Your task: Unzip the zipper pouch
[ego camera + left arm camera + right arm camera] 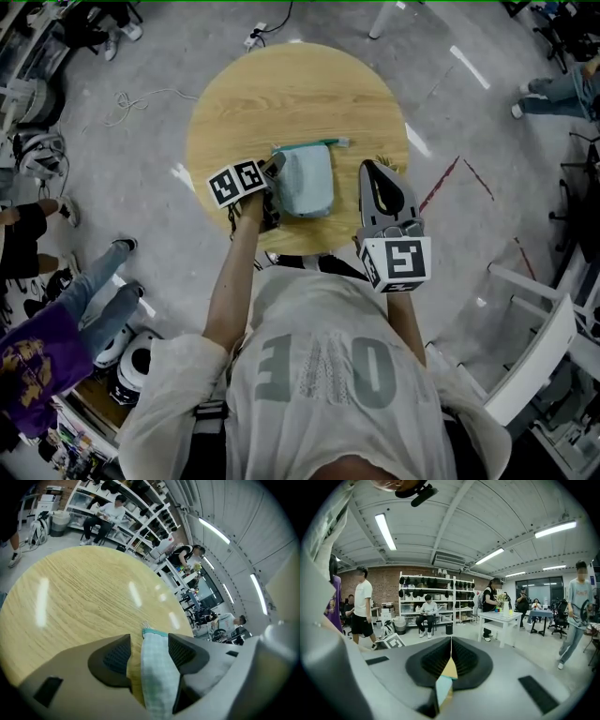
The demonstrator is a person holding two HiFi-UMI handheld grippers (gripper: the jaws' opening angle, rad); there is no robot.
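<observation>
A light blue zipper pouch [307, 180] lies near the front of the round wooden table [281, 94], with a green zipper end [335, 142] at its far side. My left gripper [274, 170] is at the pouch's left edge and shut on it. In the left gripper view the checked fabric [157, 667] is pinched between the two dark pads [115, 656], above the table [84, 597]. My right gripper [368, 170] is raised to the right of the pouch, over the table's edge. Its jaws [451, 640] are shut with nothing held, facing out into the room.
The table stands on a grey floor with a cable [131, 98] at the far left. A person in purple [28, 366] sits at the lower left, and a white chair [534, 356] stands at the right. Across the room are shelves [433, 597], a white table [504, 618] and several people.
</observation>
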